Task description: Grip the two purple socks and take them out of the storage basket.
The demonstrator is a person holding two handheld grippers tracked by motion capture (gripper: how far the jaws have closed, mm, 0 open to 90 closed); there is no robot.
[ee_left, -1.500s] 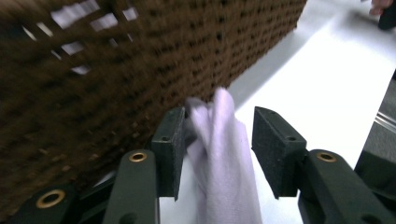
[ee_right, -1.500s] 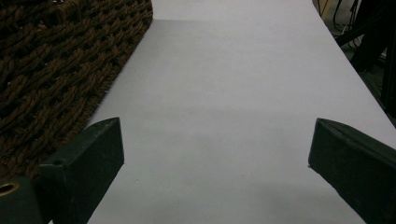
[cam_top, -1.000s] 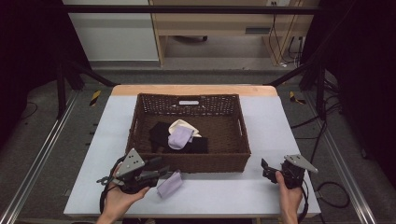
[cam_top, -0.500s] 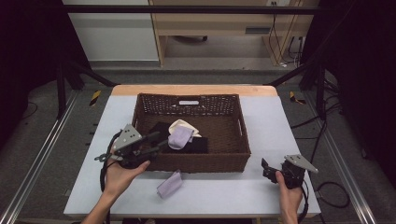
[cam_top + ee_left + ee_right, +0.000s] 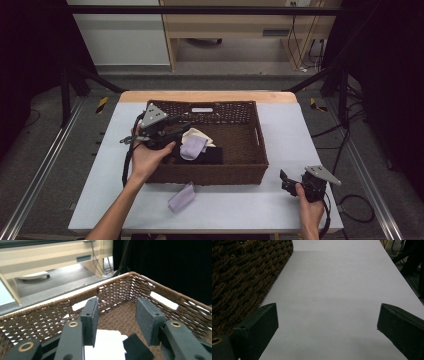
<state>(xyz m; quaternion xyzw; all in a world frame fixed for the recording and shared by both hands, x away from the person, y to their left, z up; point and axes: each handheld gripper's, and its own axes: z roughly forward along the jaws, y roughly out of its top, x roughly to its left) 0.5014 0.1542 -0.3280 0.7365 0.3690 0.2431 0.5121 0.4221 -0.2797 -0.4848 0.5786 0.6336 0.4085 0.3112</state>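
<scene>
- Left gripper held over the near-left part of the brown wicker basket, jaws parted with nothing between them, pointing across the basket interior
- In the left gripper view, a white cloth lying on the basket floor just below the parted jaws
- Inside the basket: lavender cloth draped over a cream cloth, black cloth beside them
- Another lavender cloth lying on the white table, just in front of the basket's near wall
- Right gripper held low near the table's near-right corner, jaws spread wide and empty, basket's side close to the left one in its own view
</scene>
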